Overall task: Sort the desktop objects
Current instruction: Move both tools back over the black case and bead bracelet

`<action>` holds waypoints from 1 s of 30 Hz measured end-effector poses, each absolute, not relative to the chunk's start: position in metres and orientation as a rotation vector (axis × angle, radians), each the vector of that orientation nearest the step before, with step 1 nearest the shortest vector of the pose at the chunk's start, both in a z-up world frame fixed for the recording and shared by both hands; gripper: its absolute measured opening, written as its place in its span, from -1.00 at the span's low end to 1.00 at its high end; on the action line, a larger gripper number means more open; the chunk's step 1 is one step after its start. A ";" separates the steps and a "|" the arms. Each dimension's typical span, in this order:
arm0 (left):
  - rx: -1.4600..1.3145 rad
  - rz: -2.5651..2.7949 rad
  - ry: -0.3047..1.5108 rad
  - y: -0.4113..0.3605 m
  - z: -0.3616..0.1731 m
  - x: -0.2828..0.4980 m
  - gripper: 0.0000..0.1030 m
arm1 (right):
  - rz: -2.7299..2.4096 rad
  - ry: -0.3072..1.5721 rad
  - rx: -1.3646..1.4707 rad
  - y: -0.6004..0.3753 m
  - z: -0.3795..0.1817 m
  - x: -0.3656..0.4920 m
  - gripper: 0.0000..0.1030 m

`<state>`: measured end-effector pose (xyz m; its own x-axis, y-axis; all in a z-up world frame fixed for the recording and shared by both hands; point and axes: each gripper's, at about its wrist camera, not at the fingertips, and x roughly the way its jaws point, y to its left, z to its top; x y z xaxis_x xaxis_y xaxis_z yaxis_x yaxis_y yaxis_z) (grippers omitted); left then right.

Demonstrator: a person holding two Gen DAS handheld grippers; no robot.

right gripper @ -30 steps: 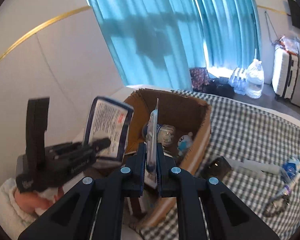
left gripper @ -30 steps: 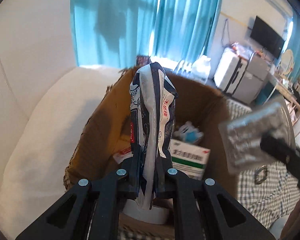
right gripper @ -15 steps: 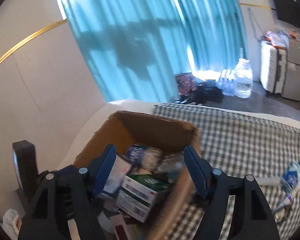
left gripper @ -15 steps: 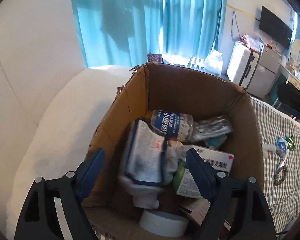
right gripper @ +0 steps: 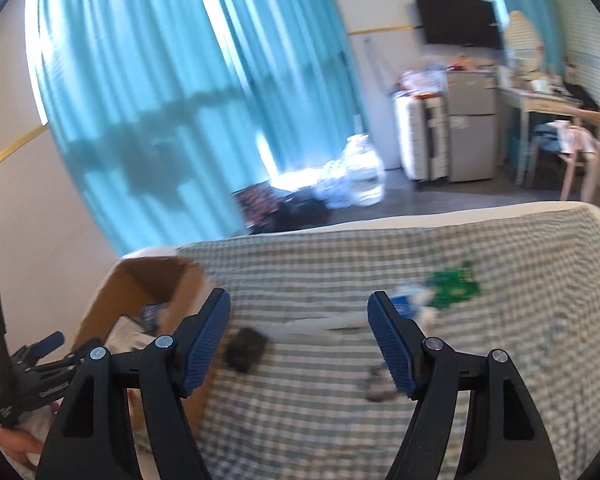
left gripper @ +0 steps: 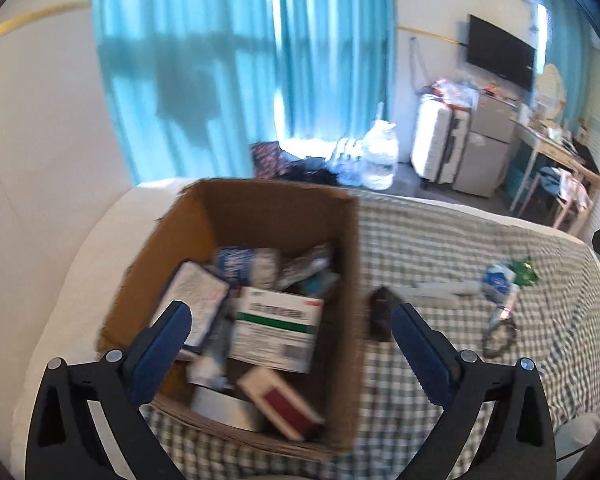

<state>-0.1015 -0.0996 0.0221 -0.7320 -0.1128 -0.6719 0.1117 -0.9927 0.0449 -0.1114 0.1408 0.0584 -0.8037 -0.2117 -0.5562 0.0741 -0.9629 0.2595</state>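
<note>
Left wrist view: left tongs [left gripper: 286,334], apart and empty, have dropped their packet [left gripper: 198,308] into the cardboard box [left gripper: 352,280]. Right tongs [right gripper: 298,340], likewise emptied, hang apart over the bed [right gripper: 500,360], where a black object [right gripper: 246,348] and tubes [right gripper: 320,326] await sorting.

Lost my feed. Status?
Left gripper open, empty, over cardboard box. Right gripper open, empty. Dark object, tube loose on cloth. Nothing blocking.

Sunlit teal curtains [left gripper: 236,68] (floor-length), wall-mounted television [left gripper: 500,56], white walls.
</note>
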 end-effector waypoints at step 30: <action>1.340 -2.733 -0.243 0.026 -0.131 -0.190 1.00 | -2.654 -0.399 1.372 0.220 -0.123 -0.172 -0.12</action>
<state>-0.1902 0.0263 -0.1306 -0.6117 -0.1481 -0.7771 0.0088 -0.9835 0.1805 -0.1721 0.2199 -0.1229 -0.5792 -0.2317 -0.7816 -0.0084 -0.9570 0.2899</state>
